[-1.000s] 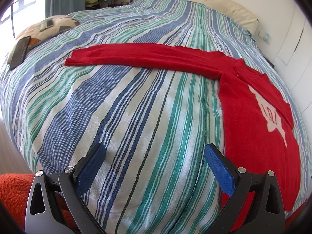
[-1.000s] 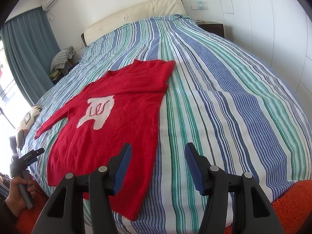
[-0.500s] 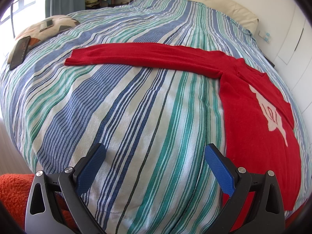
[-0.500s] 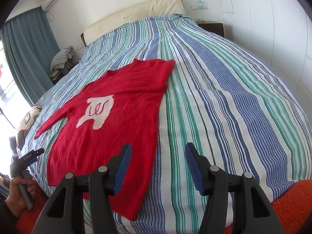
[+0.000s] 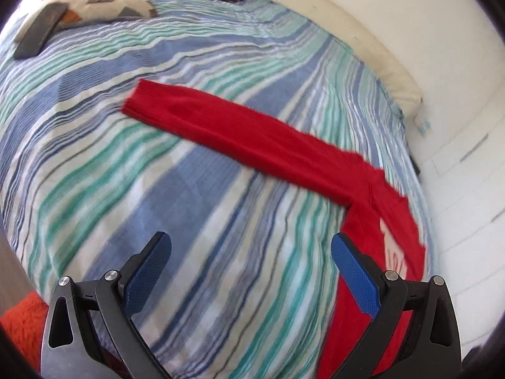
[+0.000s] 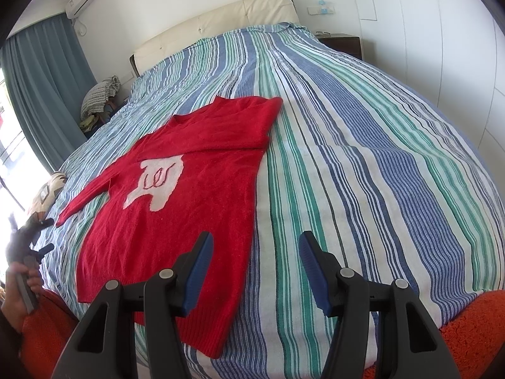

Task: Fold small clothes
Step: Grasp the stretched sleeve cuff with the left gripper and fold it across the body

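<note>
A small red sweater (image 6: pixel 189 189) with a white motif lies flat on the striped bedspread (image 6: pixel 363 173). Its right sleeve is folded across the chest; its left sleeve (image 5: pixel 240 132) stretches out straight over the bed. My left gripper (image 5: pixel 251 262) is open and empty, above the bedspread short of that sleeve, the sweater body (image 5: pixel 378 230) to its right. It also shows at the left edge of the right wrist view (image 6: pixel 30 237). My right gripper (image 6: pixel 255 268) is open and empty, above the sweater's lower right hem.
A patterned cushion (image 5: pixel 94 0) with a dark phone (image 5: pixel 41 31) lies at the far left of the bed. A cream headboard (image 6: pixel 221 22), a blue curtain (image 6: pixel 47 79) and a nightstand (image 6: pixel 344 44) stand beyond. Orange fuzzy fabric (image 6: pixel 467 331) lies at the near edge.
My left gripper has swung forward and left toward the outstretched sleeve, blurring its view. The right gripper and the sweater have not moved.
</note>
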`<state>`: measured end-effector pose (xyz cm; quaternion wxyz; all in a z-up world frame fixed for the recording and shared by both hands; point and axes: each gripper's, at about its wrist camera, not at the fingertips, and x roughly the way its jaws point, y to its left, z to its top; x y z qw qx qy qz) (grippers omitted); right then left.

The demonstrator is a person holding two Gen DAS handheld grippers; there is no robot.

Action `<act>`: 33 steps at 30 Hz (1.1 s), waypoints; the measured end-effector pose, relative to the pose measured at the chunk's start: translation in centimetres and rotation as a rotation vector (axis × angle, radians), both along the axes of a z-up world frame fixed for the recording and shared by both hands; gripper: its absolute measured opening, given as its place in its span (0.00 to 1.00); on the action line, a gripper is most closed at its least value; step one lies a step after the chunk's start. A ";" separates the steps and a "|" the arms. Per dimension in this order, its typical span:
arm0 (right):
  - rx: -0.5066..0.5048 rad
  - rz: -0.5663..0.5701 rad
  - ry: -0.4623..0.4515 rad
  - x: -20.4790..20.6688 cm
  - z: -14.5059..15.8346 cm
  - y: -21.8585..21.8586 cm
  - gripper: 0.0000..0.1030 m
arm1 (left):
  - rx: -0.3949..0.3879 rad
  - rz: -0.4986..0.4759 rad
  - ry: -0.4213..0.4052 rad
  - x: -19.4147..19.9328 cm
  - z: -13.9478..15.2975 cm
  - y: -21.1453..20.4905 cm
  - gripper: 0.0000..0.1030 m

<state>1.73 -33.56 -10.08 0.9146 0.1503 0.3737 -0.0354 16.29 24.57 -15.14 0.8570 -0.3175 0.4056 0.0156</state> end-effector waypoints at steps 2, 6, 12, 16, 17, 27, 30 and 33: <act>0.000 0.000 -0.003 0.0 0.0 0.0 0.55 | -0.114 0.108 0.018 1.4 -0.6 4.9 0.98; 0.005 0.000 0.007 0.3 -0.3 -0.1 0.55 | -0.219 0.210 0.066 4.5 -2.5 10.8 0.96; -0.023 0.022 0.031 0.8 -0.7 0.7 0.55 | -0.259 0.197 0.106 9.2 -5.0 11.4 0.77; -0.044 0.035 0.034 0.9 -0.7 1.2 0.55 | -0.232 0.231 0.127 10.1 -5.7 10.8 0.14; -0.044 0.037 0.036 0.9 -0.8 1.2 0.55 | -0.221 0.230 0.141 10.3 -5.7 10.6 0.08; 0.041 0.034 0.030 1.2 -1.3 0.1 0.55 | 0.171 -0.139 -0.088 17.3 11.0 -4.9 0.03; 0.065 0.017 0.018 0.8 -1.1 -0.5 0.55 | 0.253 -0.362 -0.219 19.0 16.5 -15.6 0.04; 0.087 -0.007 0.003 0.5 -0.8 -1.3 0.55 | 0.281 -0.571 -0.306 18.7 18.8 -26.1 0.04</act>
